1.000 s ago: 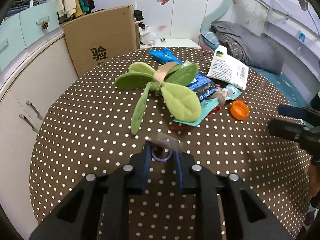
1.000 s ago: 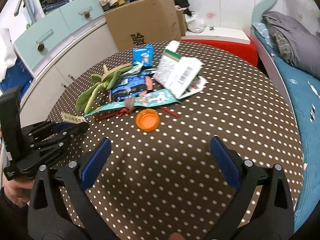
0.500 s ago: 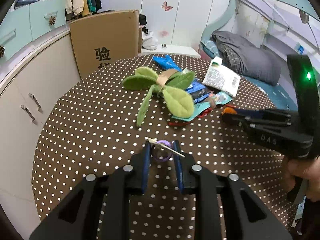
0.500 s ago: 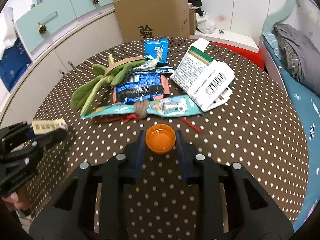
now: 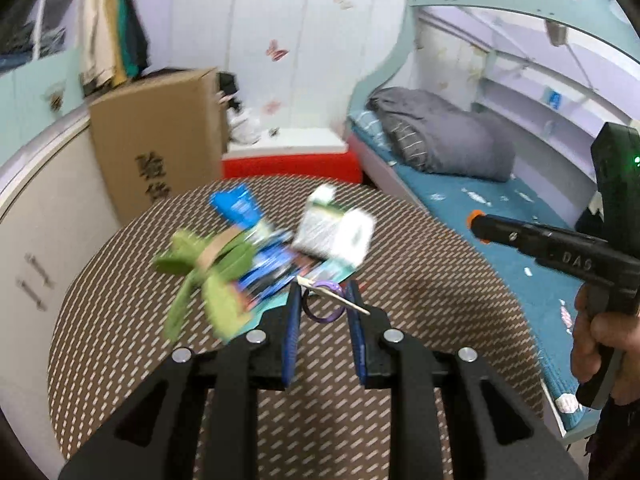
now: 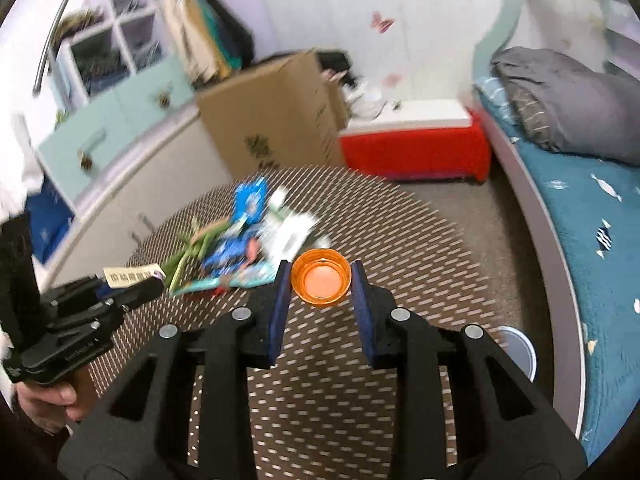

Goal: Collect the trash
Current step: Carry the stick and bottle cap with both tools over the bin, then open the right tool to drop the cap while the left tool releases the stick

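My left gripper (image 5: 324,300) is shut on a purple ring with a paper tag (image 5: 326,300) and holds it above the dotted brown table (image 5: 420,280). It also shows at the left of the right wrist view (image 6: 136,280). My right gripper (image 6: 320,280) is shut on an orange bottle cap (image 6: 321,282), lifted off the table (image 6: 400,240). It shows at the right of the left wrist view (image 5: 478,226). A blurred pile of wrappers (image 5: 272,264), a green leaf toy (image 5: 208,264) and a white carton (image 5: 336,232) lies on the table.
A cardboard box (image 5: 156,136) stands behind the table beside white cabinets (image 5: 40,232). A red and white box (image 6: 416,140) sits on the floor. A bed with a grey blanket (image 5: 440,136) runs along the right. A round white bin (image 6: 518,346) shows below the table's right edge.
Both grippers have risen off the table with their items. The right gripper has lifted the orange cap. The view has tilted up toward the room and is motion-blurred.
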`<state>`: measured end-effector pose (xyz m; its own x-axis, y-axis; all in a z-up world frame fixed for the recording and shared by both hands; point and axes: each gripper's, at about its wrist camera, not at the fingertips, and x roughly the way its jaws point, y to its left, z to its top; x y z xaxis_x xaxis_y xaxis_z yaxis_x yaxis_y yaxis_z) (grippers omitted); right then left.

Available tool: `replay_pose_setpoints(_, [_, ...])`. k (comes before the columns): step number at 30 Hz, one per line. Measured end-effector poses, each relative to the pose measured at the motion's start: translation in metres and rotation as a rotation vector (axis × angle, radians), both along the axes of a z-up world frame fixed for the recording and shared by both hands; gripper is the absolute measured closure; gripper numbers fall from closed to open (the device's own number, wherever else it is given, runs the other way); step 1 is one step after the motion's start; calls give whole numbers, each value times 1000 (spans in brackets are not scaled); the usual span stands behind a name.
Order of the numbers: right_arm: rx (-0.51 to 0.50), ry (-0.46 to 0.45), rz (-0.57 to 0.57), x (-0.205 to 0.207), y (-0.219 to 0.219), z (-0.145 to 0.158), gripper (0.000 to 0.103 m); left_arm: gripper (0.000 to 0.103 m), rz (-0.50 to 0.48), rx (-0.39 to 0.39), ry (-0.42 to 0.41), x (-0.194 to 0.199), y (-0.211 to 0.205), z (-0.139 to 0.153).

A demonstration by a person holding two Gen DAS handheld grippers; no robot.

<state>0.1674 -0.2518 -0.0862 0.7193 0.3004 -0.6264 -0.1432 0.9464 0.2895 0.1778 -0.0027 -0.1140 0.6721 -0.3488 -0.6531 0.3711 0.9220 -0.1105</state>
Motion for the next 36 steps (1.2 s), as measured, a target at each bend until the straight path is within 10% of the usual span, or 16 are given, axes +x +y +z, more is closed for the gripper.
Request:
replay_pose_setpoints(5, [52,-19,-164,-13,-87,4,73,81,-85,-10,-27,7,-51,14])
replay_pose_setpoints(21, [214,355,-498,9,-272,-189,72,81,-325,16,80,49,-224,-12])
replay_pose_setpoints(23, [246,404,-527,13,-282,-213,41,81,-342,24,99,53,-239,-19])
replay_pose_setpoints(25, [278,411,-559,12,-292,-224,37,81,-366,39,120,57,-259,-26])
replay_pose_setpoints(36, [316,260,-675,-47,-327,-172,22,81,-498,153,270,80,-369,-88])
